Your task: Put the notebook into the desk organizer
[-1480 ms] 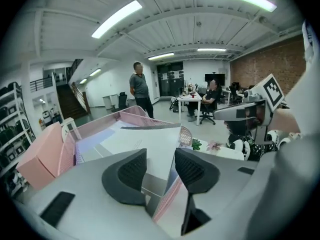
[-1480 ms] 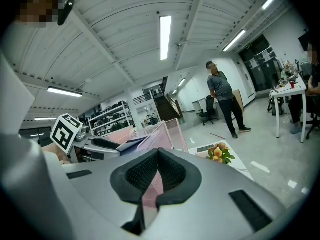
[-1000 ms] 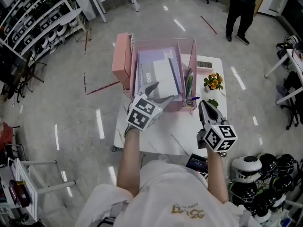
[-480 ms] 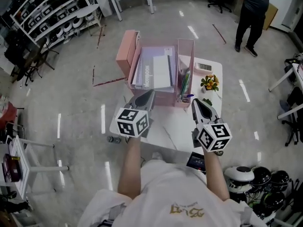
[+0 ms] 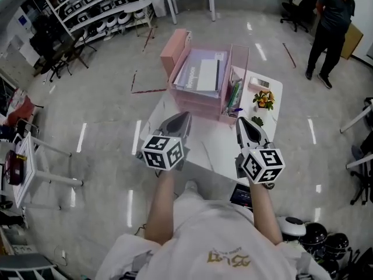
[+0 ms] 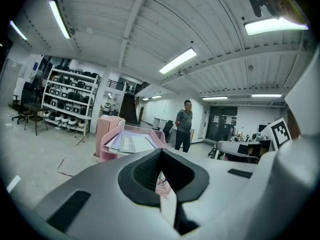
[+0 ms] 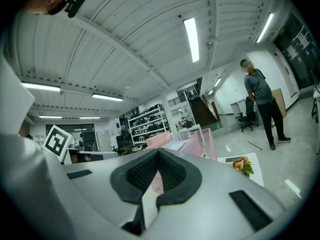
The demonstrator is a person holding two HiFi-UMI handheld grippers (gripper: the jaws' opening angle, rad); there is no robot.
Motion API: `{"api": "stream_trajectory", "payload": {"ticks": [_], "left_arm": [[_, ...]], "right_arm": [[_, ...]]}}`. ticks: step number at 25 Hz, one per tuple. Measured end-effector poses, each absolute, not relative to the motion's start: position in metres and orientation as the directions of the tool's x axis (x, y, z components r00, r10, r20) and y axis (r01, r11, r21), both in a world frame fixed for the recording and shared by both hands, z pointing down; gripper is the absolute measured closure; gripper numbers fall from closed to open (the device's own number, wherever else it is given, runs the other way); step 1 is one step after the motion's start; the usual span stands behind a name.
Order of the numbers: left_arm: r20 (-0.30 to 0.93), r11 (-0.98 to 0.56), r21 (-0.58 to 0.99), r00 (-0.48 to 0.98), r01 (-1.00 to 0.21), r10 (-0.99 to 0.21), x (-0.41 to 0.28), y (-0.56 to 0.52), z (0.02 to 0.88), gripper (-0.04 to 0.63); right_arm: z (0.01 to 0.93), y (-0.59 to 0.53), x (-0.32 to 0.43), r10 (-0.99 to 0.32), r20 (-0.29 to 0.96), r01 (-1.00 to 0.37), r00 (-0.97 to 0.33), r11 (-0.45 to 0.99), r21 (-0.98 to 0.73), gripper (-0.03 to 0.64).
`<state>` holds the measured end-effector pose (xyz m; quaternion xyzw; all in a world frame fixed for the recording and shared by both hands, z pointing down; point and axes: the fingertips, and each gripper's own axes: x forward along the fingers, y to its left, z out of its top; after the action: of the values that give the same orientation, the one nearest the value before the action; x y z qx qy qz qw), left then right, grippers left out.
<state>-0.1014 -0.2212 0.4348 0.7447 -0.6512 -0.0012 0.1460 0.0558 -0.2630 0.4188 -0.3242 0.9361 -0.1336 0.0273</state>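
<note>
The pink desk organizer (image 5: 180, 92) stands at the far side of the white table (image 5: 210, 147). The notebook (image 5: 201, 74) lies flat in its top tray, with a white sheet over it. My left gripper (image 5: 185, 115) hovers over the table's near left part, well short of the organizer, shut with nothing between its fingers. My right gripper (image 5: 240, 121) hangs level with it on the right, also shut and empty. In the left gripper view the organizer (image 6: 112, 134) with the notebook (image 6: 131, 143) shows beyond the closed gripper (image 6: 160, 150). The right gripper (image 7: 157, 150) points past the organizer (image 7: 197, 139).
Pens (image 5: 234, 95) stand in the organizer's right compartment. A small pot of orange flowers (image 5: 264, 100) and a calculator (image 5: 260, 83) sit at the table's far right. A person (image 5: 329, 31) stands beyond. Shelves (image 5: 87, 10) line the left; helmets (image 5: 315, 235) lie at bottom right.
My left gripper has drawn back from the organizer toward me and its jaws have closed empty. The notebook stays in the organizer. The right gripper has barely moved.
</note>
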Motion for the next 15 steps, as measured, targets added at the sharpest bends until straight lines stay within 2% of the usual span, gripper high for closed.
{"api": "stream_trajectory", "payload": {"ticks": [4,15], "left_arm": [[0.185,-0.072,0.258,0.122,-0.964,-0.975,-0.1,-0.197,0.437,0.578],[0.177,-0.062,0.237,0.106,-0.969,-0.978,-0.09,-0.17,0.436,0.578]], "right_arm": [[0.414,-0.242,0.055,-0.592,0.02,-0.575,-0.806,0.775,-0.263,0.606],[0.413,-0.216,0.064,-0.58,0.012,-0.562,-0.815,0.784,-0.262,0.606]]}}
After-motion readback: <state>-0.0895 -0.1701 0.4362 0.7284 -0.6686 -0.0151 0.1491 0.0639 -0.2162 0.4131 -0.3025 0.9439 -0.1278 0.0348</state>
